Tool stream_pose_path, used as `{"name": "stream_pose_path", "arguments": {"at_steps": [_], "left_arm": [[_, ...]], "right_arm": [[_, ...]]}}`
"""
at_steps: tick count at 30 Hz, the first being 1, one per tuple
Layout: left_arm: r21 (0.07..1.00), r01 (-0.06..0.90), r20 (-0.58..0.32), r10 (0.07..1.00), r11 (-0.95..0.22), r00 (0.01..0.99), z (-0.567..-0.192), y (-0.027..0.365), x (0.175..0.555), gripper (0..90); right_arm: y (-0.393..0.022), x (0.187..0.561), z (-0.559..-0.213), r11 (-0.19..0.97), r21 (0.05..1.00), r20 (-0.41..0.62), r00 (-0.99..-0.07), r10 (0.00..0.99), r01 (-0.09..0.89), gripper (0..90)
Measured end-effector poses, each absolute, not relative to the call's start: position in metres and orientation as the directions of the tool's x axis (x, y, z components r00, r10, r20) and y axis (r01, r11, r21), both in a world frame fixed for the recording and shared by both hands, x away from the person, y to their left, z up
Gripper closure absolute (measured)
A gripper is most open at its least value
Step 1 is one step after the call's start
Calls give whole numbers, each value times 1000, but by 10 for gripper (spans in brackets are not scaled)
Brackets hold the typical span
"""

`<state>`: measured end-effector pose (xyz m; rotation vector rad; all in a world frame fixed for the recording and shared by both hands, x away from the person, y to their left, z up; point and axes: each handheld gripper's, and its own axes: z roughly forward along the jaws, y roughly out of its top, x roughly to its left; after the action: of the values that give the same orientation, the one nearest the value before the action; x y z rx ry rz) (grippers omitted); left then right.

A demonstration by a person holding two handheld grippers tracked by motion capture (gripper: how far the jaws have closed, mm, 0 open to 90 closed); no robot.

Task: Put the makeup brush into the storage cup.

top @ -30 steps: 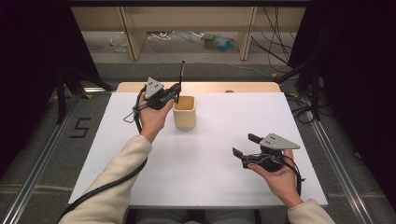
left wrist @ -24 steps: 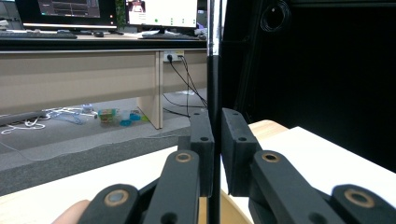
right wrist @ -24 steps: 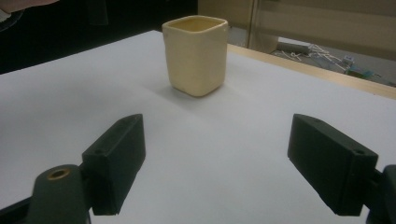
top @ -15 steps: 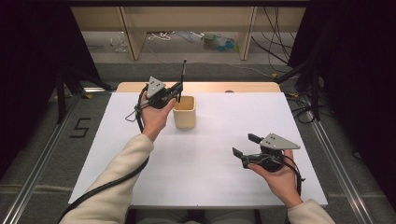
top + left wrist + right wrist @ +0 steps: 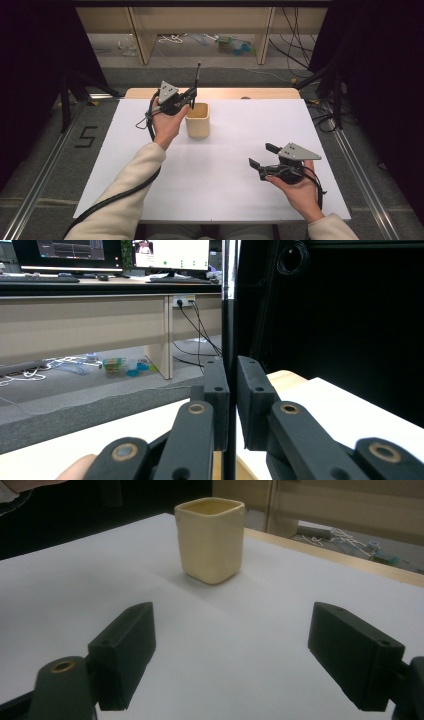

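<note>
A cream square cup (image 5: pixel 198 120) (image 5: pixel 210 537) stands upright on the white table sheet (image 5: pixel 225 175), left of the middle toward the far side. My left gripper (image 5: pixel 192 97) (image 5: pixel 233 385) hovers just over the cup's far left rim. It is shut on a thin black rod (image 5: pixel 198 75) (image 5: pixel 228 315) that stands nearly upright, its top well above the jaws. My right gripper (image 5: pixel 260 156) (image 5: pixel 235 630) is held low over the near right of the sheet. It is open with nothing between its fingers and points toward the cup.
The sheet covers a wooden table (image 5: pixel 220 93) whose bare edge shows at the far side. Beyond it lie floor cables and small clutter (image 5: pixel 232 45) under a desk. Dark curtains flank both sides.
</note>
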<state>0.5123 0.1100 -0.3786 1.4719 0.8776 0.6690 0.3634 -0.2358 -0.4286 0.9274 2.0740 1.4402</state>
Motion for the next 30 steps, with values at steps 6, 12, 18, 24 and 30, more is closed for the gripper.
{"name": "stream_pose_path", "arguments": {"at_steps": [6,12,18,24,30], "left_arm": [[991,134,-87,832,16,548,-379,109,513,837],[991,135,-90,832,18,548,-379,107,514,837],[990,138,-92,832,19,547,-380,107,515,837],[991,137,-87,832,13,548,-381,107,516,837],[990,139,-88,832,13,548,-383,105,518,837]], "right_arm": [[-235,363,-428,227,933,23,-674,738,280,202],[-235,363,-429,227,933,23,-674,738,281,202],[-235,363,-429,221,935,25,-672,740,279,202],[-235,363,-429,222,935,25,-672,740,278,202],[-235,364,-429,227,939,8,-672,741,260,203]]}}
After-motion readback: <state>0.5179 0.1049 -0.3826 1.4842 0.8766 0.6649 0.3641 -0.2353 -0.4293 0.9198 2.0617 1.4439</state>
